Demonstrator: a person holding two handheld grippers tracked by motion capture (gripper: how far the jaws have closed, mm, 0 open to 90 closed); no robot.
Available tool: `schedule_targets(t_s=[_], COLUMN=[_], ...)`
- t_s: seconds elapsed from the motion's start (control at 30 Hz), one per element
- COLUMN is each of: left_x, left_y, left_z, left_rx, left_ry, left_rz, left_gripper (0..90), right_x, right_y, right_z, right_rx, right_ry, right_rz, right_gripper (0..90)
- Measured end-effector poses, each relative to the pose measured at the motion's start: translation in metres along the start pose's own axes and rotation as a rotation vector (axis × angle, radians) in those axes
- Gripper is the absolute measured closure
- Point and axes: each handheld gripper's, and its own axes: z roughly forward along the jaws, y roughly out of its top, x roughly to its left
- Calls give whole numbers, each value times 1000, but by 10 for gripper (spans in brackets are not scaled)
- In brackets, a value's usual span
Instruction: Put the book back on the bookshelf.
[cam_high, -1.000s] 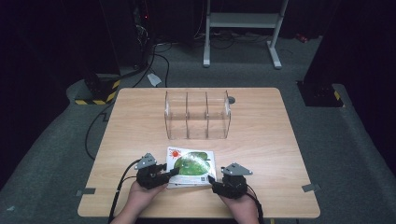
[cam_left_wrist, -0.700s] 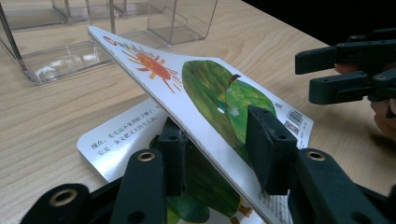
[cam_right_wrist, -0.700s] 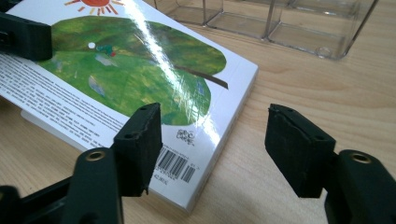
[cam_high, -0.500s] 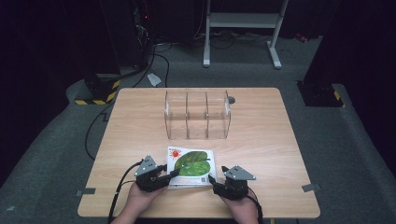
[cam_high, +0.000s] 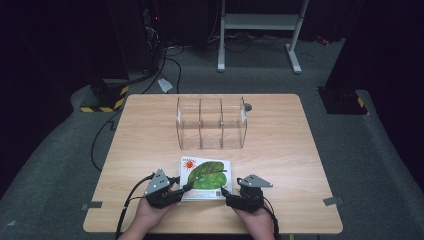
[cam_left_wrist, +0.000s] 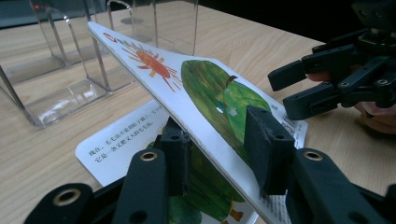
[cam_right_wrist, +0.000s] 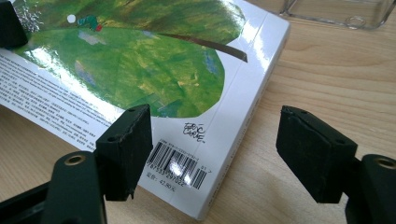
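A picture book (cam_high: 206, 175) with a green leaf on its cover lies near the table's front edge. My left gripper (cam_high: 184, 187) is at its left side. In the left gripper view its jaws (cam_left_wrist: 219, 140) have just been closing and are shut on the front cover (cam_left_wrist: 205, 93), which is lifted at a slant off the printed page below. My right gripper (cam_high: 226, 192) is at the book's near right corner. Its jaws (cam_right_wrist: 215, 149) have just been opening and stand open, with the spine corner and barcode of the book (cam_right_wrist: 154, 70) between them, untouched.
A clear plastic organizer (cam_high: 212, 123) with three compartments stands upright at mid-table, behind the book. A small grey round object (cam_high: 248, 106) lies by its far right corner. The wooden table (cam_high: 280, 150) has bare room left and right of the book.
The right gripper's jaws look a little wider at the book's corner. Both hands stay in place.
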Motion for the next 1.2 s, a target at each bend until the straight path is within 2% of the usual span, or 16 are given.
schedule_targets(t_s=[0.23,0.37,0.53,0.77,0.9,1.03,1.13,1.2], left_x=[-4,-6,-9,-11,-13,-12,-11,-8], left_y=[1,3,4,3,3,3,3,2], left_z=[-2,-4,-5,-7,-7,-7,-7,-6], left_rx=[-15,-25,-38,-47,-52,-51,-49,-37], left_ry=[-1,-4,-5,-6,-8,-9,-9,-24], left_rz=[54,92,142,168,194,190,182,156], left_gripper=[625,629,633,638,645,645,646,652], right_x=[0,-1,-3,-10,-13,-12,-12,-13], right_y=[0,0,1,2,2,2,3,4], right_z=[2,4,6,12,15,17,16,13], right_rx=[3,1,6,2,18,29,38,38], right_ry=[40,55,106,152,196,219,213,208], right_rz=[32,28,80,115,163,170,172,180], right_gripper=[256,238,208,168,149,149,183,221])
